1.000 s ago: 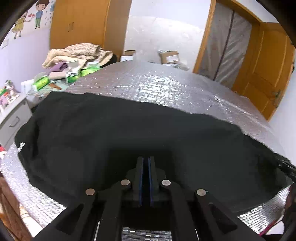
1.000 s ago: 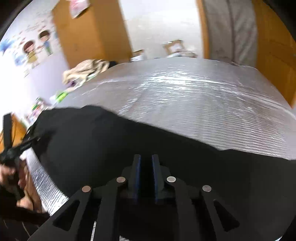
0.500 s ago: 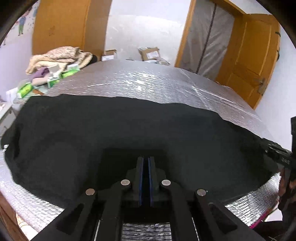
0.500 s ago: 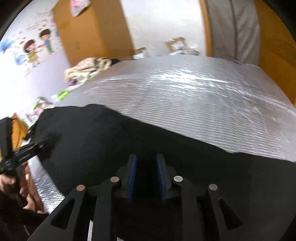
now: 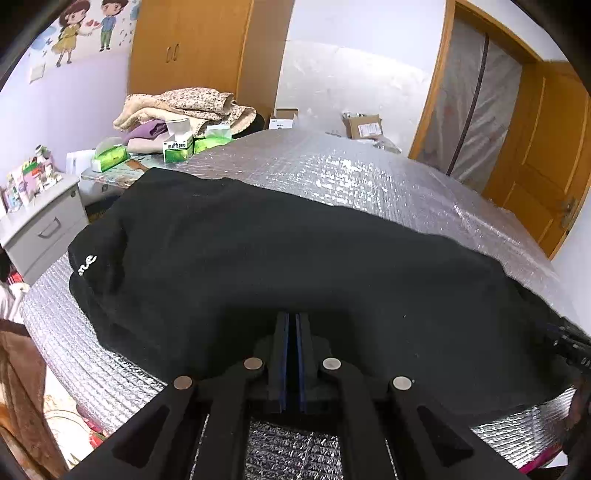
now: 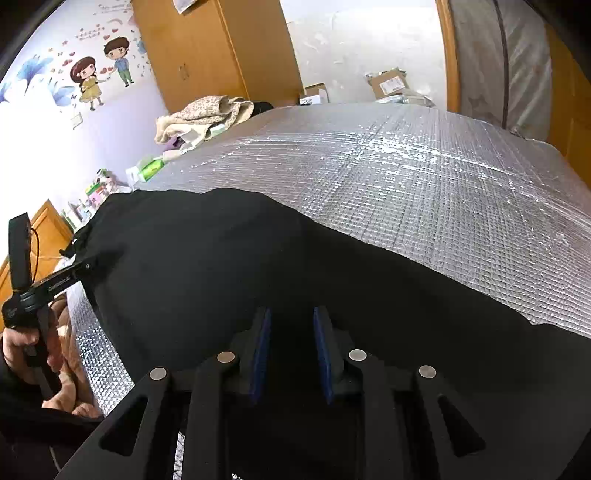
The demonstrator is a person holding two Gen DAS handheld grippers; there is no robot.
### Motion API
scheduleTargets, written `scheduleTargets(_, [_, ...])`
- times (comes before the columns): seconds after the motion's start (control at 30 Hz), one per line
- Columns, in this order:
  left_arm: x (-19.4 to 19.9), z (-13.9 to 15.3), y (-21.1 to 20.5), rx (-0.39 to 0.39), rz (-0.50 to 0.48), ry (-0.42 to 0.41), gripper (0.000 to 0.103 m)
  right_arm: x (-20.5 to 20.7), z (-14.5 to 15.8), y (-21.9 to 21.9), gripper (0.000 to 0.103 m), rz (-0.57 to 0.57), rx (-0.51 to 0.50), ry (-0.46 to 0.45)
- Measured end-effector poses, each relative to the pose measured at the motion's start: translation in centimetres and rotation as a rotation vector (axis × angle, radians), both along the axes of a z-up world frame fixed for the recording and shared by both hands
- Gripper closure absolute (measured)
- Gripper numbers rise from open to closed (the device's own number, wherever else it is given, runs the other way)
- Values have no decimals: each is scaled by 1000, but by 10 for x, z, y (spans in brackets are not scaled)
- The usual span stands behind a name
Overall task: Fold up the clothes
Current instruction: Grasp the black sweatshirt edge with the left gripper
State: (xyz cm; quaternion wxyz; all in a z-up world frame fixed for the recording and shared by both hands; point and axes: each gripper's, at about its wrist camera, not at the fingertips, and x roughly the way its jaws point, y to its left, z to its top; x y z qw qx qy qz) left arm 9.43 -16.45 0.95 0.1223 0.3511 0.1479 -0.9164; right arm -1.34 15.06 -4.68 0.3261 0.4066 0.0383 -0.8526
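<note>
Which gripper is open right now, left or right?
The right gripper: its blue pads stand apart and are opening over the black garment. The left gripper has its pads pressed together.

1. A pale lilac wall carries a cartoon sticker of two children.
2. A tall wooden wardrobe stands in the corner, beside a white wall.
3. An orange-brown door stands next to a doorway hung with translucent plastic sheeting.
4. A grey drawer unit holds small items (too small to tell apart).
5. A low side table bears green tissue boxes and a heap of blankets.
6. Cardboard boxes sit on the far floor.
7. Even daylight fills the room.
</note>
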Motion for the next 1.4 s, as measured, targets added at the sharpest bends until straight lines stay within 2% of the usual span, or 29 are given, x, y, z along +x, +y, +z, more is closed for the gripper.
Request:
scheduleTargets(0.3, [45, 17, -64, 12, 265, 97, 100, -5, 2, -13, 75, 22, 13, 5])
scheduleTargets(0.4, [59, 16, -87, 60, 337, 128, 93, -5, 1, -15, 73, 22, 7, 3])
scheduleTargets(0.47, [66, 10, -101, 132, 369, 142, 85, -6, 0, -14, 74, 20, 3, -2])
scheduleTargets(0.57, [69, 0, -115, 235, 384, 159, 75, -7, -2, -14, 74, 19, -9, -9])
scheduleTargets(0.63, [68, -3, -118, 265, 392, 163, 70, -8, -3, -13, 74, 20, -14, -9])
scheduleTargets(0.93, [63, -9, -118, 223, 424, 174, 60, -6, -4, -10, 73, 23, -26, -6])
scheduleTargets(1.0, [61, -13, -120, 236, 430, 167, 55, -6, -5, -10, 73, 24, -27, -5])
scheduleTargets(1.23, [65, -20, -126, 305, 444, 196, 53, -5, -5, -9, 73, 24, -31, -2])
scheduleTargets(1.4, [65, -24, -135, 396, 466, 240, 53, -5, -4, -9, 73, 25, -29, 0])
